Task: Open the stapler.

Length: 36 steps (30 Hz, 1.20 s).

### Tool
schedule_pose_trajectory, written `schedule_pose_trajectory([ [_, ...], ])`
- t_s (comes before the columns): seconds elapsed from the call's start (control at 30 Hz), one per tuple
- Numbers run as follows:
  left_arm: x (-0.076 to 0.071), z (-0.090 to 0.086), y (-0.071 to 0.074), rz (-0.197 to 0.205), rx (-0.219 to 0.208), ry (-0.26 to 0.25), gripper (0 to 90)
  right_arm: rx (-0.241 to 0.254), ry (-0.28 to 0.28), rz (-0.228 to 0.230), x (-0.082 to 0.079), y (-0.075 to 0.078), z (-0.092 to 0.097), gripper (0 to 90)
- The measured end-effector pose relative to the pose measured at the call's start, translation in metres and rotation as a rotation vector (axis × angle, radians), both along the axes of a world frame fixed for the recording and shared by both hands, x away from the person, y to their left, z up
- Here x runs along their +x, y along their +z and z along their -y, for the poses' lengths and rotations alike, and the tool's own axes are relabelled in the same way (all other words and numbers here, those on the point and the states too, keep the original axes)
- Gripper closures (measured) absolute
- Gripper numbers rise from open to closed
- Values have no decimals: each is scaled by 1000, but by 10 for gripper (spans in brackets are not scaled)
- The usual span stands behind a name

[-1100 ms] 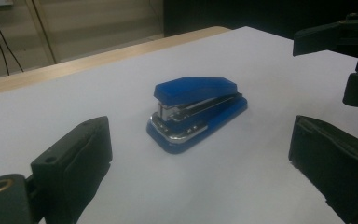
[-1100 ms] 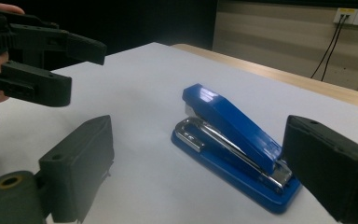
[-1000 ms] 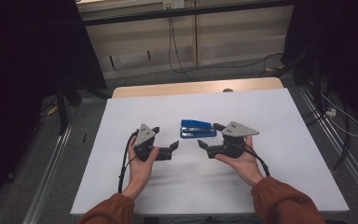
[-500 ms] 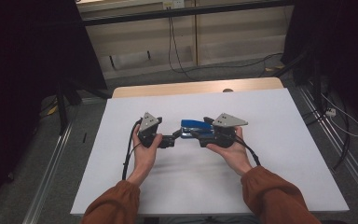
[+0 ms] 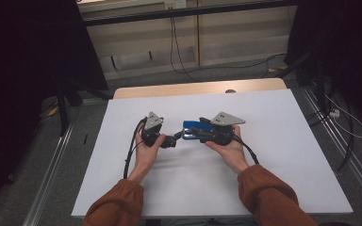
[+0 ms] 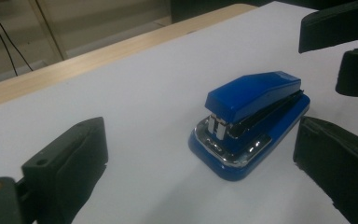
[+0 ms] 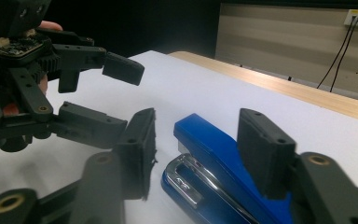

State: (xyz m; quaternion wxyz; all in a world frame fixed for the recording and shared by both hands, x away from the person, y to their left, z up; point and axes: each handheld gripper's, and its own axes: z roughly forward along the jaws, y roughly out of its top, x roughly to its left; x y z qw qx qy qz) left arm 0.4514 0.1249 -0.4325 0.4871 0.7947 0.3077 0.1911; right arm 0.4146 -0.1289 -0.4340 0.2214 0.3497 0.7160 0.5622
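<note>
A blue stapler (image 5: 194, 125) lies on the white table top (image 5: 287, 141), near its middle. My right gripper (image 5: 199, 135) comes at it from the right, and in the right gripper view (image 7: 198, 126) its jaws stand on either side of the stapler's (image 7: 214, 149) body. They have just been closing, and a thin gap still shows at the left jaw. My left gripper (image 5: 175, 138) is open just left of the stapler. In the left gripper view (image 6: 200, 137) its jaws stand wide, with the stapler's metal front (image 6: 251, 116) facing them.
A wooden strip (image 5: 193, 88) edges the table's far side, with cables (image 5: 174, 42) hanging on the wall behind. Dark stands and rails (image 5: 52, 155) flank both sides. Both forearms in orange sleeves (image 5: 118, 207) come in from the front edge.
Both hands have moved inward toward the stapler. The right gripper's jaws have narrowed and now straddle it, and the left gripper has come up to its left end.
</note>
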Motion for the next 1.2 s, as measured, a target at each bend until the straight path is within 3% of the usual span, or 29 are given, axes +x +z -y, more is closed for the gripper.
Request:
schedule_pose_trajectory([
  [0.03, 0, 0, 0, -5, -5, 1, 24, -9, 5, 6, 1, -1, -1, 561],
  [0.13, 1, -1, -1, -24, -14, 12, 27, -8, 6, 0, 1, -2, -1, 615],
  [0.17, 2, -2, -2, -34, -5, 10, 32, -7, 11, -10, 2, -3, -1, 686],
  [0.2, 3, -2, -3, -40, -11, 13, 32, -3, 13, -15, 3, -3, 0, 702],
  [0.33, 4, -3, -4, -43, -31, 4, 58, 1, 37, -43, 5, -4, 0, 788],
  [0.4, 4, -2, -3, -38, -20, 16, 56, -1, 42, -59, 6, -5, -1, 900],
  [0.53, 5, -3, -3, -30, -15, 55, 63, -6, 45, -69, 8, -6, -2, 900],
  [0.57, 5, -4, -3, -25, -9, 56, 71, -26, 47, -70, 8, -6, -4, 900],
  [0.67, 4, -4, -3, -23, 9, 46, 182, -34, 55, -77, 9, -6, -5, 900],
  [0.7, 4, -4, -3, -32, 6, 40, 182, -39, 54, -75, 10, -6, -6, 900],
  [0.83, 3, -4, -1, -42, -9, 49, 314, -50, 56, -79, 12, -6, -7, 900],
  [0.87, 3, -4, 0, -31, 7, 61, 314, -50, 56, -79, 12, -6, -7, 900],
  [0.9, 2, -4, 1, -37, -2, 55, 382, -55, 59, -85, 12, -7, -8, 900],
  [0.93, 2, -4, 1, -42, -17, 38, 382, -55, 59, -85, 12, -7, -8, 900],
  [1.03, 2, -4, 0, -61, -4, 31, 538, -72, 66, -93, 12, -8, -9, 900],
  [1.13, 1, -2, 0, -52, 22, 24, 594, -76, 75, -93, 12, -8, -9, 900],
  [1.2, -1, 1, 1, -44, 40, 7, 740, -89, 74, -94, 12, -9, -10, 900],
])
